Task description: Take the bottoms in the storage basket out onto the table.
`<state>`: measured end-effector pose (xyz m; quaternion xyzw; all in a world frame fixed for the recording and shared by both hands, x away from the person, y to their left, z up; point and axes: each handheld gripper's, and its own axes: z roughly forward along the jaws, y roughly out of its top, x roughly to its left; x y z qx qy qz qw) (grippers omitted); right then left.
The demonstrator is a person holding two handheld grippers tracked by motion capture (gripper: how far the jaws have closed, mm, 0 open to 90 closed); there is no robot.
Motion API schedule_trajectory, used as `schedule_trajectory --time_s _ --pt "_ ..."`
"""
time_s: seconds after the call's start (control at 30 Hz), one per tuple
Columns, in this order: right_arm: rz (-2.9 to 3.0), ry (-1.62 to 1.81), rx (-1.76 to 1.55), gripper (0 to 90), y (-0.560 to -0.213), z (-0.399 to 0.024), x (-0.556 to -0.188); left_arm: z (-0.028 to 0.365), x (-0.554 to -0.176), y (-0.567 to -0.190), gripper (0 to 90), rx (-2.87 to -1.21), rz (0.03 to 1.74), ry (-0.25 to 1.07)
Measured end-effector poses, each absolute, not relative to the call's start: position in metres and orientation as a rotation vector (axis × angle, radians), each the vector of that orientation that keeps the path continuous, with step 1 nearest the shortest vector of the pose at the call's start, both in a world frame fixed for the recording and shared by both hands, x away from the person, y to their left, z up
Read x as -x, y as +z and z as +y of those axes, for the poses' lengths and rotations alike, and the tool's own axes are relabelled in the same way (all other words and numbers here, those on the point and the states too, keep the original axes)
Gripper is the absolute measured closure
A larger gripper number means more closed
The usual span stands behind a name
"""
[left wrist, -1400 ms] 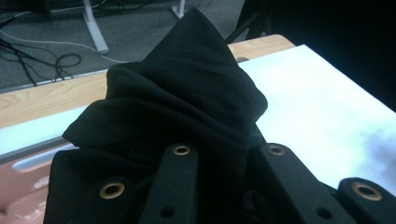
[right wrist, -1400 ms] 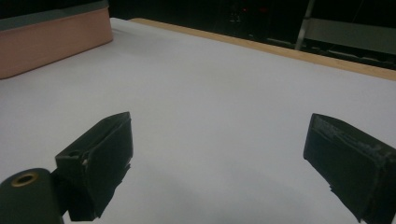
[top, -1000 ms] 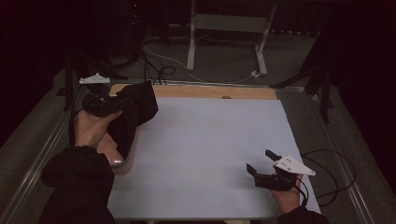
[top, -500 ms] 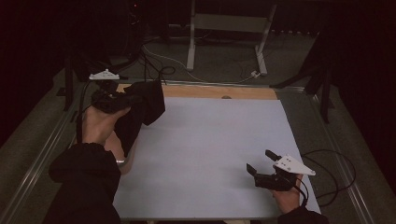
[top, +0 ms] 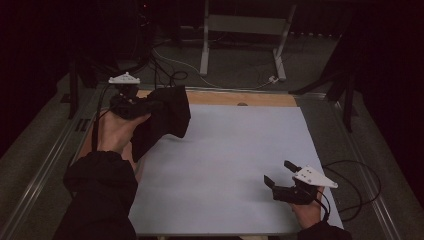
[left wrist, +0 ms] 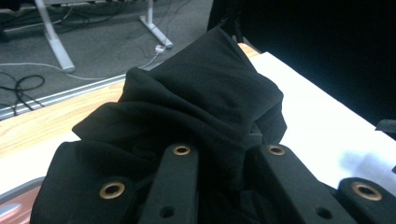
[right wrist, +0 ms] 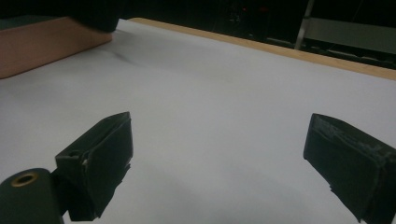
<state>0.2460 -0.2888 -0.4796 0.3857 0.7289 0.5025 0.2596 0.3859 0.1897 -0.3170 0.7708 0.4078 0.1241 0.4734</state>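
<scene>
Hanging above the counter's (top: 225,150) far-left corner: black cloth (top: 165,117), bunched, clamped in the left gripper's (top: 131,104) fingers (left wrist: 180,182). Near-right: right gripper (top: 285,177), fingers (right wrist: 100,154) spread wide and empty, low over the white sheet.

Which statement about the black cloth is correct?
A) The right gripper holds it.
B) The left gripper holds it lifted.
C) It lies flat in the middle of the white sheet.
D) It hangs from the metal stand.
B: the left gripper is clamped on the bunched black cloth, which hangs above the table's left edge.
</scene>
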Motion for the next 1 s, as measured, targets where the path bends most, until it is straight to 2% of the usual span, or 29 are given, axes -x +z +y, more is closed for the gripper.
schedule_trajectory --time_s 1.0 --pt "1.974 1.364 -1.044 8.0 -0.48 -0.289 -0.247 0.129 -0.393 -0.328 82.9 -1.935 0.902 0.231"
